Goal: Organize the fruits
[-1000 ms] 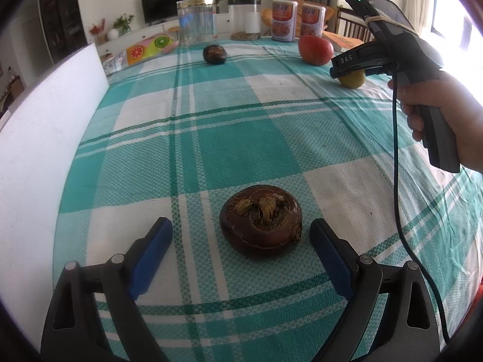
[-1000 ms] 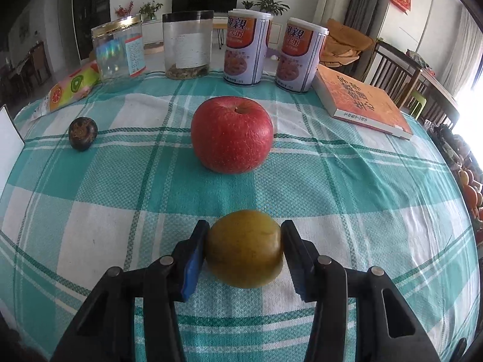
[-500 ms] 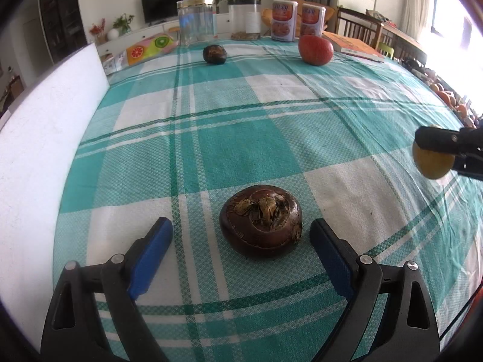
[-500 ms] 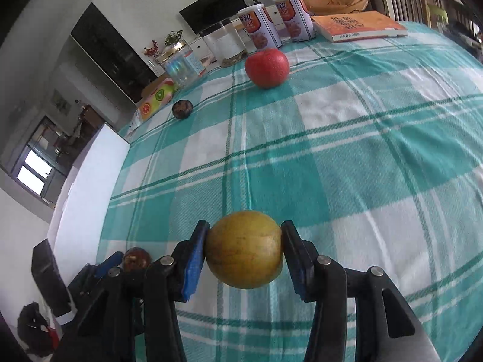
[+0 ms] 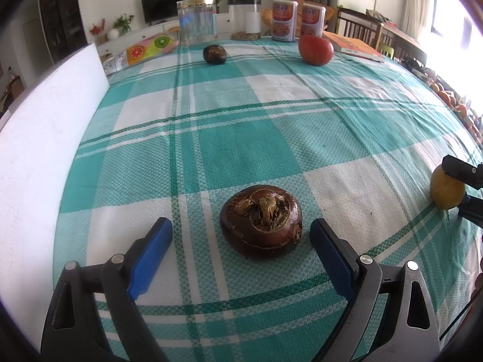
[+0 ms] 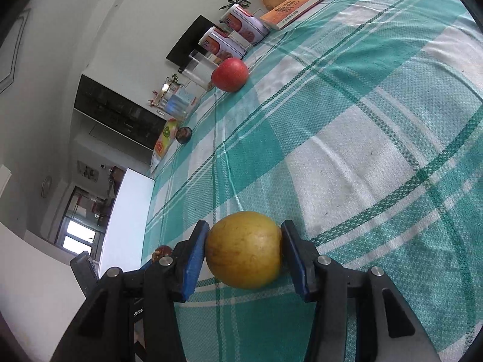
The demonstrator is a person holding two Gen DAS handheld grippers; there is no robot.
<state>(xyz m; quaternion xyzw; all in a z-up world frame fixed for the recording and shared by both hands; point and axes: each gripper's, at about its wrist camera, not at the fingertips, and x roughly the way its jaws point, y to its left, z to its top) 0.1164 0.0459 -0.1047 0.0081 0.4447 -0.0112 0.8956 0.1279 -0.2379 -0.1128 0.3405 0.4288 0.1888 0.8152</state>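
White walls, a dark television [image 5: 172,5] over a low white cabinet [image 5: 142,34], bright window [image 5: 452,24] beyond wooden chairs [image 5: 359,30].

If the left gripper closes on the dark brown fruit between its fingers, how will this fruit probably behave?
The dark brown fruit sits on a flattened base, so it probably will not roll. Its skin looks smooth and glossy, so the pads may slip a little. The dry flakes on top seem brittle and could crumble.
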